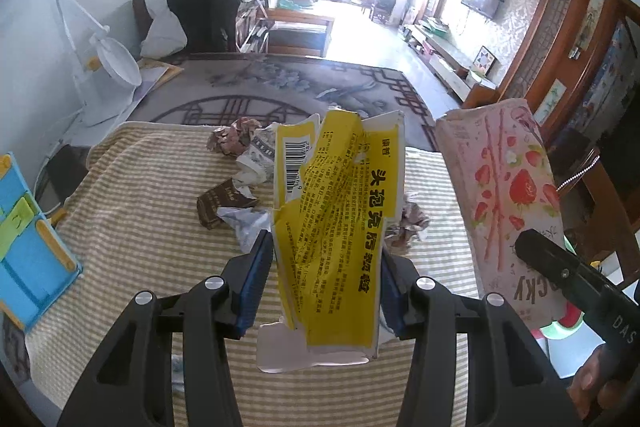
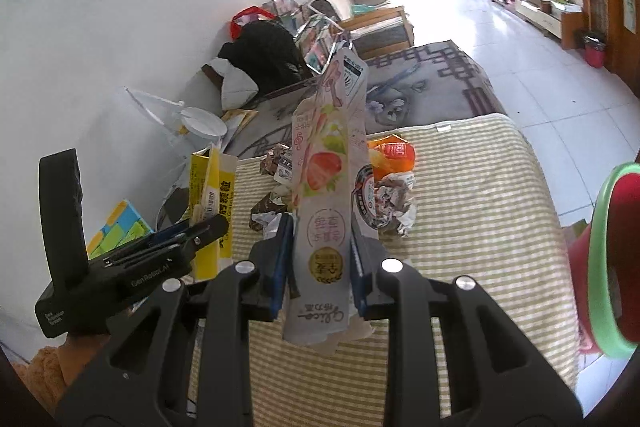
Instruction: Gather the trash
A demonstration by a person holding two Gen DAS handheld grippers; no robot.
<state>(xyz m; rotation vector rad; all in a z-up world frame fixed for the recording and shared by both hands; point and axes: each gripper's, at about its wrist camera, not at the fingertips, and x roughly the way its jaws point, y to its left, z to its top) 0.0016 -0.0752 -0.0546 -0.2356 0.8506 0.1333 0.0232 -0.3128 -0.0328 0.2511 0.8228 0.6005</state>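
Note:
My left gripper [image 1: 326,267] is shut on a crumpled yellow medicine box [image 1: 336,211], held upright above the striped table [image 1: 120,235]. My right gripper [image 2: 320,259] is shut on a flattened pink strawberry Pocky box [image 2: 328,195], also held upright; it shows in the left wrist view [image 1: 504,195] at right. The yellow box shows in the right wrist view [image 2: 212,207] at left. Crumpled wrappers [image 1: 240,143], a brown wrapper [image 1: 220,205] and paper scraps [image 1: 250,227] lie on the table beyond. An orange wrapper [image 2: 394,155] and a crumpled packet [image 2: 392,203] lie behind the Pocky box.
A red bin with a green rim [image 2: 616,259] stands off the table's right edge. A blue and green toy [image 1: 28,251] sits at the table's left. A white fan [image 1: 108,59] stands on the floor beyond, by a grey rug [image 1: 280,87].

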